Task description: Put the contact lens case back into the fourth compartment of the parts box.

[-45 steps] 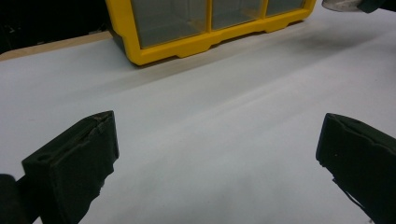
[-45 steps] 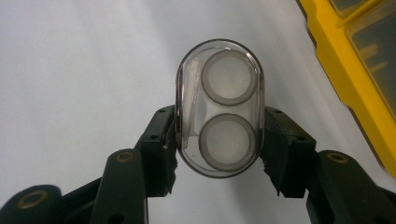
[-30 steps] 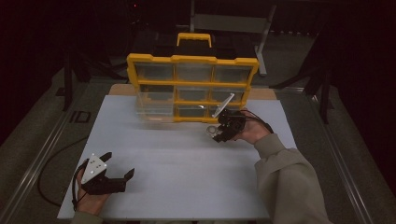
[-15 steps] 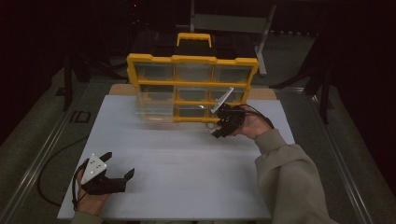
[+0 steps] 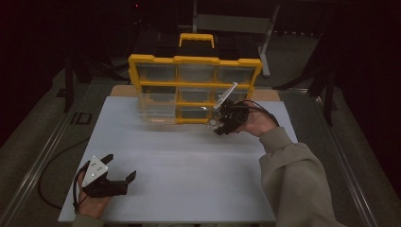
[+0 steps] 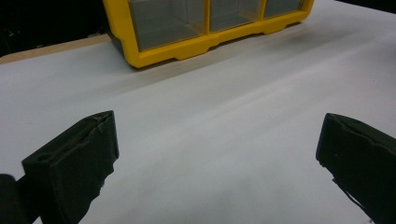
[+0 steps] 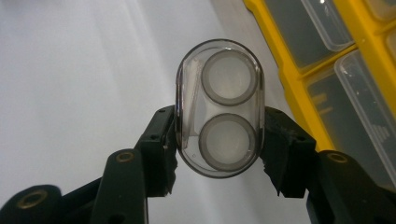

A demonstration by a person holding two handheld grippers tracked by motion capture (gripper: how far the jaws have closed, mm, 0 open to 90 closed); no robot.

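The right gripper (image 7: 218, 154) clamps a clear oval case (image 7: 219, 114) (two round discs inside) just beside the yellow organizer (image 5: 194, 87); the left gripper (image 6: 217, 158) rests wide open on the white tabletop (image 5: 189, 179), holding nothing.

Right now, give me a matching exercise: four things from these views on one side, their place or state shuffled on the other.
Things:
1. left gripper
2. right gripper
3. clear case
4. yellow organizer

Place or state:
A. stands at the far edge of the white tabletop
B. clamped between two black jaws
C. jaws wide apart, nothing between them
D. shut on a see-through thing

Pairs: 1-C, 2-D, 3-B, 4-A
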